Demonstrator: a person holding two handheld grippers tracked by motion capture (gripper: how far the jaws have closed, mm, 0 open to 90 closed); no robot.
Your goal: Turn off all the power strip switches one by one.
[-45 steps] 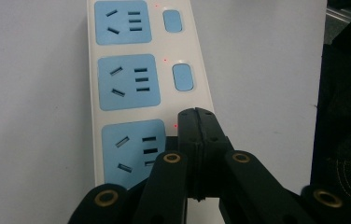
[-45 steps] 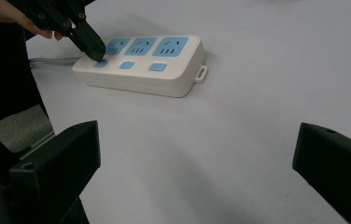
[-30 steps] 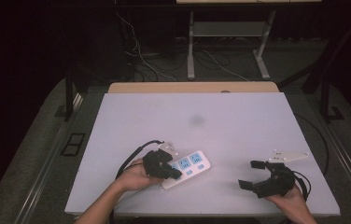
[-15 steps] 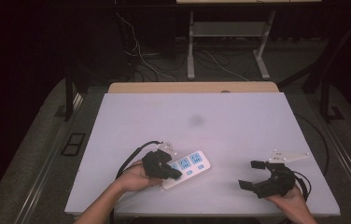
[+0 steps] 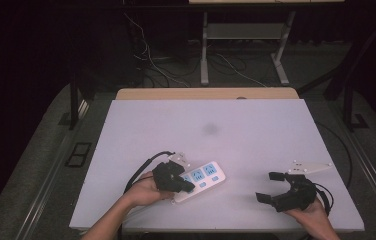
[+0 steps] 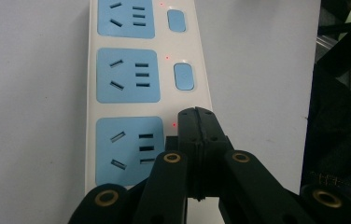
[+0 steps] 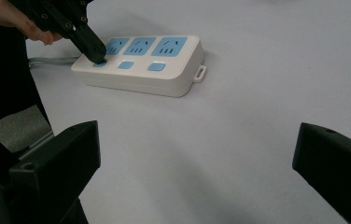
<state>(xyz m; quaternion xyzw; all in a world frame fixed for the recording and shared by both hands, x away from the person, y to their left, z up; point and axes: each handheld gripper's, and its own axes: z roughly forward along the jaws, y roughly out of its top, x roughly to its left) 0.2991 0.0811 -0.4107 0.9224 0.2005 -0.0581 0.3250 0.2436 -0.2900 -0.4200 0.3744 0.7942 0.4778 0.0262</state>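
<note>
- My left gripper has its jaws pressed together, holding nothing, and its closed tip sits on the blue switch at the cable end of the power strip. In the left gripper view the tip covers that switch.
- The power strip lies flat on the white table, near the front edge and left of centre, its cable curling away behind my left hand.
- Against the two earlier high views, almost nothing has shifted: the strip, both hands and both grippers stand where they were (a held press, as I read it, not a fresh approach).
- I take that to mean the first switch is being pushed now. Small red dots show beside the switches in the left gripper view; whether they mark on or off I cannot tell.
- Two more switches remain uncovered further along the strip, so they may be next.
- My right gripper rests well apart at the right front of the table, jaws spread wide and empty, facing the strip.
</note>
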